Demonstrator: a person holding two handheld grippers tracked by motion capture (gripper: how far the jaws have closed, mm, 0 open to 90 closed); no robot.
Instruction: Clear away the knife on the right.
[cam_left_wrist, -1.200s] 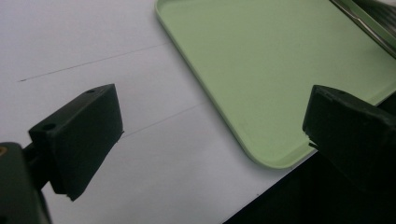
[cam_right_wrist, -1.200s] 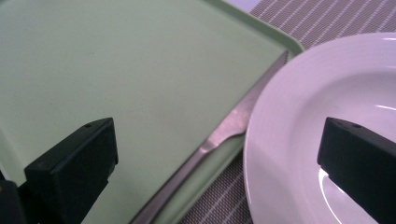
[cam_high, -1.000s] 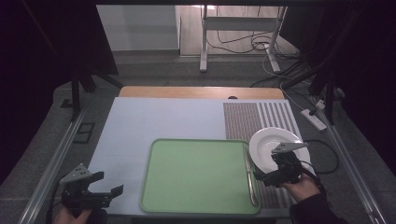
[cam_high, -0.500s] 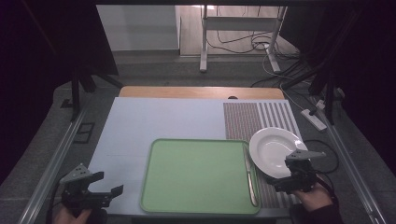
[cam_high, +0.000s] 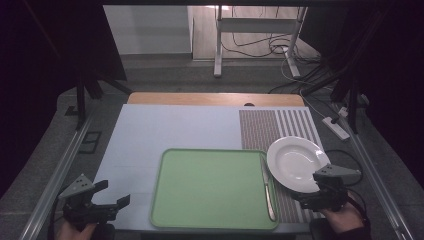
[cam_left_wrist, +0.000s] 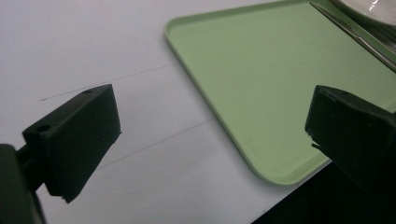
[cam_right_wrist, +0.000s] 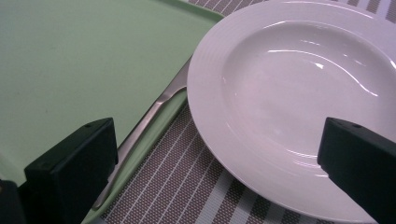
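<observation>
I have the right tongs (cam_high: 311, 194) at the near rim of the white plate (cam_high: 296, 163), jaws apart and gripping nothing. The plate sits on the striped mat (cam_high: 278, 131), just beside the right edge of the green tray (cam_high: 210, 187). A knife (cam_high: 266, 185) lies along that side of the tray. My left tongs (cam_high: 111, 196) are apart too, over the near left corner of the surface (cam_high: 175, 125)
</observation>
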